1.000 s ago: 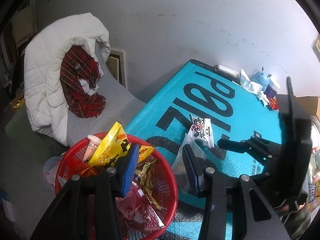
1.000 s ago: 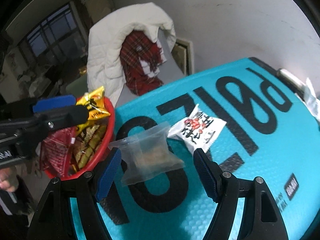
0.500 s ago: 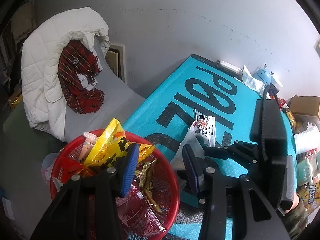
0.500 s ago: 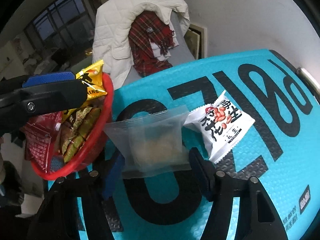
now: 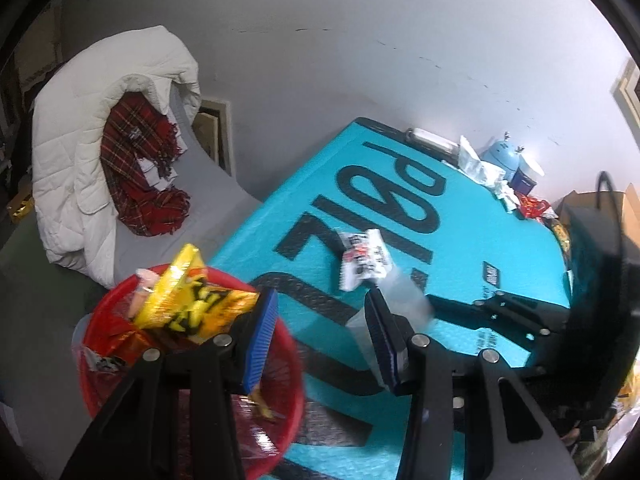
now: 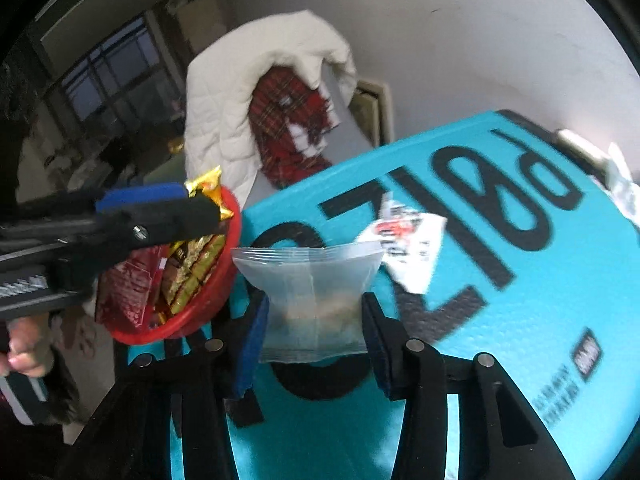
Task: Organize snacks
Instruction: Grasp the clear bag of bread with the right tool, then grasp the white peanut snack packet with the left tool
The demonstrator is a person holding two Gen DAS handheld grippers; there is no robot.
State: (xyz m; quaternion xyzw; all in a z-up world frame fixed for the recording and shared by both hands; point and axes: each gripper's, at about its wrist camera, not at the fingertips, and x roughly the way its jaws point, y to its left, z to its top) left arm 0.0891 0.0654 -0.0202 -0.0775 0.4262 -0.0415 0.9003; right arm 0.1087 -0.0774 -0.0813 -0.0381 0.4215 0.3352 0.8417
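Note:
My right gripper (image 6: 314,316) has its jaws closing on a clear snack packet (image 6: 312,280). Both blue pads press its sides, and it stands upright above the teal table mat (image 6: 500,320). A white peanut packet (image 6: 408,240) lies flat on the mat just behind it. My left gripper (image 5: 322,340) is shut on the rim of a red basket (image 5: 104,312) beside the table's left edge. One finger is inside the rim and one is outside. A yellow packet (image 5: 188,296) and other snacks fill the basket. The clear packet (image 5: 404,304) hangs just right of the basket.
A white quilted coat (image 5: 80,140) and a red plaid scarf (image 5: 136,168) lie over a grey seat to the left of the table. At the table's far right are a blue pot (image 5: 504,156), crumpled tissue, wrappers and a cardboard box (image 5: 592,204).
The right gripper's jaws have narrowed onto the clear packet. The packet has come up off the mat and now stands upright between them. The basket stays put in the left gripper.

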